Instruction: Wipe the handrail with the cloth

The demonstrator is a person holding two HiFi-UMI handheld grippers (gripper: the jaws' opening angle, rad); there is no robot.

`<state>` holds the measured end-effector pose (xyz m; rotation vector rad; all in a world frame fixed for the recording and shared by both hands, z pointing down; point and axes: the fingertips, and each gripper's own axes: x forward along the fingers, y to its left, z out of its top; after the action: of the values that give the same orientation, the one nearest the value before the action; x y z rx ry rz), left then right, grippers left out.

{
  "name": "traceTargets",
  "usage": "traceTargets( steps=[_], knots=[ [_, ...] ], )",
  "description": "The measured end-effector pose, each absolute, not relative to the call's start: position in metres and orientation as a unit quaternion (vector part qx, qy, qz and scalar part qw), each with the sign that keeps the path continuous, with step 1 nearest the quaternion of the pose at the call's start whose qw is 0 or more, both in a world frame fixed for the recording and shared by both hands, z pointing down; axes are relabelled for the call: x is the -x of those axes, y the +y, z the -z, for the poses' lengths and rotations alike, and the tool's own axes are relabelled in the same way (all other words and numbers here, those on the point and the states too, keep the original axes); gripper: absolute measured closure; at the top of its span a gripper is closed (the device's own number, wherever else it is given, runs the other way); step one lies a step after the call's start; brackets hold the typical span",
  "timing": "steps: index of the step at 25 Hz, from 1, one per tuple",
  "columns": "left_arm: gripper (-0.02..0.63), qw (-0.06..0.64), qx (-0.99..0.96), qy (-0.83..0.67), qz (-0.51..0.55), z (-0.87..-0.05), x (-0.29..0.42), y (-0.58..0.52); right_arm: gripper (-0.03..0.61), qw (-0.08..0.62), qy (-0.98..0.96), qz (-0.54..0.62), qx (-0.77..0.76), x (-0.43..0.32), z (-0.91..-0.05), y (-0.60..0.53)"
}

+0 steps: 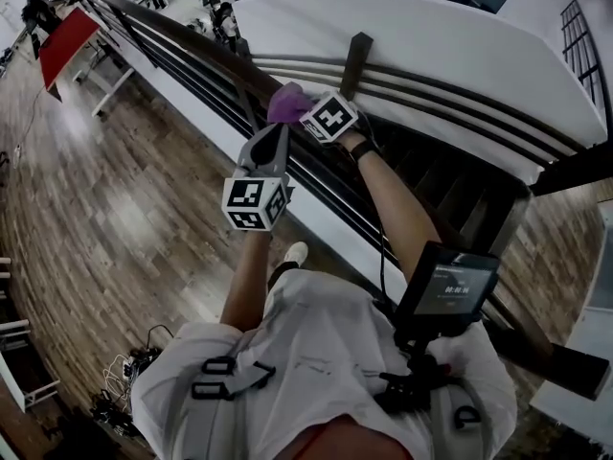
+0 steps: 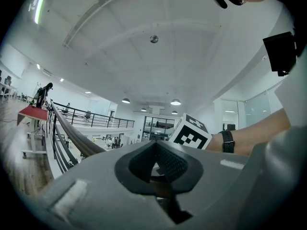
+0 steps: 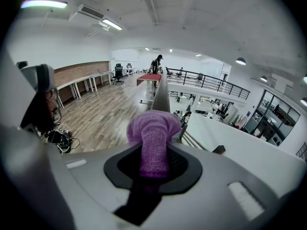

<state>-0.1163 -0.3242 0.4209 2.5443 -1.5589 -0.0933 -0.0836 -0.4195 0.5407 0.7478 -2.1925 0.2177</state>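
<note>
A person in a white short-sleeved shirt (image 1: 326,353) crossed by black buckled straps (image 1: 225,377), with a dark wristwatch (image 1: 362,149), a white shoe (image 1: 296,253) and a black chest-mounted screen (image 1: 452,290). The grey left gripper (image 1: 280,130) and right gripper (image 1: 303,111) each bear a black-and-white marker cube (image 1: 256,202).

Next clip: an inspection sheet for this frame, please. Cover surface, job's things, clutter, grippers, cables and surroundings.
Surface: handrail, dark, curving away; no dirt discernible.
Job's things: purple cloth, bunched, at the rail's top.
Clutter: nothing seen on the rail.
Grippers: right gripper shut on the cloth; left gripper shut, empty, beside it.
Cables: one cable beside the right forearm; a tangle on the wood floor.
Surroundings: red table and a person far along the rail; white wall beyond it.
</note>
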Motion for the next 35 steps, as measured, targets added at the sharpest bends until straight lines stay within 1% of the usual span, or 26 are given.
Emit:
traceTargets(
  steps=[10,21,35],
  knots=[
    [0.615,0.067,-0.854,-0.516,-0.005,-0.427,0.088,-0.306,0.499,0.381,-0.872,-0.101,-0.29,0.046,-0.54,-0.385],
    [0.615,0.062,-0.867,-0.494,0.002,-0.418,0.063,-0.3,0.499,0.373,-0.873,-0.114,-0.295,0.009,-0.537,-0.351],
    [0.615,0.047,-0.894,-0.445,-0.001,-0.408,0.012,-0.298,0.499,0.366,-0.87,-0.134,-0.301,-0.047,-0.538,-0.304]
  ],
)
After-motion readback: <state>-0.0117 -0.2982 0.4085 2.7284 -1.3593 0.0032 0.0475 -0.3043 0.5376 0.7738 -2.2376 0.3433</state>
